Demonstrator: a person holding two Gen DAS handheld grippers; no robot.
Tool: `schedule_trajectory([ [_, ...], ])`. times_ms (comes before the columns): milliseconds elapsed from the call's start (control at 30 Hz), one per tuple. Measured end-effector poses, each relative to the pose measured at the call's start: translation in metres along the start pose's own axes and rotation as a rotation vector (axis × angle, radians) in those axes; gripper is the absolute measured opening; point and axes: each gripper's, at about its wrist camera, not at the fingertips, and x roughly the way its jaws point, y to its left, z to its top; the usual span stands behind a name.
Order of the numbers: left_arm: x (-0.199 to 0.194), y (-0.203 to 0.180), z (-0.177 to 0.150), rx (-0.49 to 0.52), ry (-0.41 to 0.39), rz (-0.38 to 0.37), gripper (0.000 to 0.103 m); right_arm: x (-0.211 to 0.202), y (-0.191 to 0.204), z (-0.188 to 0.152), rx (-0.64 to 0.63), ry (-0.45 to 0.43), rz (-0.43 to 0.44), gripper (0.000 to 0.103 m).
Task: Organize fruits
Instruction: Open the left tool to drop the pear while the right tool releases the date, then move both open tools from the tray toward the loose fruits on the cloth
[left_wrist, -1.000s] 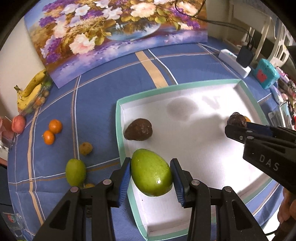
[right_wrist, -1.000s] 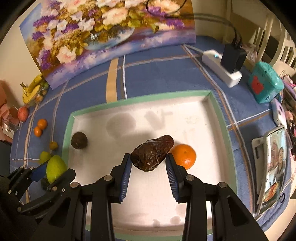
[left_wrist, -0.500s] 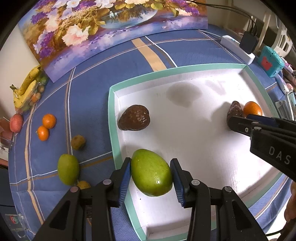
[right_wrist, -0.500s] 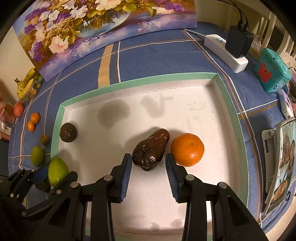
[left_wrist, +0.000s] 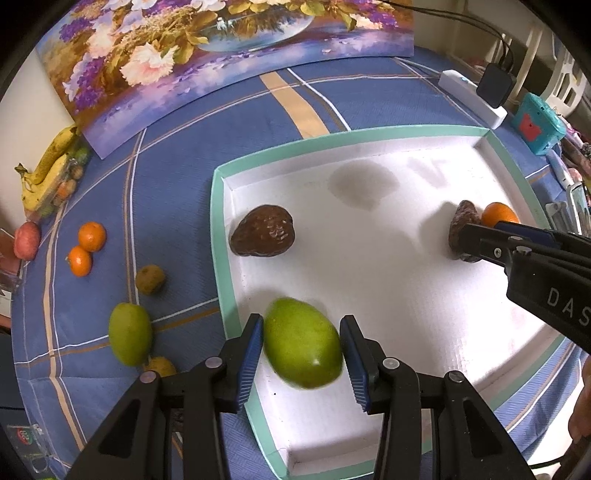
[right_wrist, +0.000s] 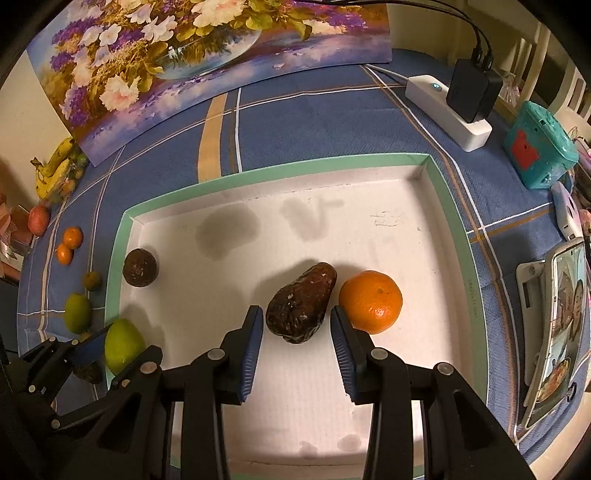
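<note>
The left gripper (left_wrist: 302, 345) is clamping a smooth, egg-shaped green mango (left_wrist: 302, 343) over the near-left corner of the white, mint-rimmed cardboard tray (left_wrist: 221, 236). The right gripper (right_wrist: 297, 328) is standing slightly parted around a wrinkled dark-brown avocado (right_wrist: 301, 306) lying on the tray floor beside a round, dimpled orange (right_wrist: 370, 301), pads not pressing.

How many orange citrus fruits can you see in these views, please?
3: one orange inside the tray, beside a dark avocado, and two small oranges touching on the cloth left of the tray. Others may be hidden.
</note>
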Motion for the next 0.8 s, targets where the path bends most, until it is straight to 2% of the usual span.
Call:
schedule_trajectory([
  [400, -0.027, 0.012, 0.008, -0.042, -0.076, -0.025, 0.047, -0.019, 0.001, 0.002, -0.011, -0.049, -0.012, 0.039],
  [800, -0.042, 0.071, 0.007, -0.252, -0.128, -0.037, 0.046, -0.035, 0.003, 0.005, -0.028, -0.089, -0.016, 0.039],
])
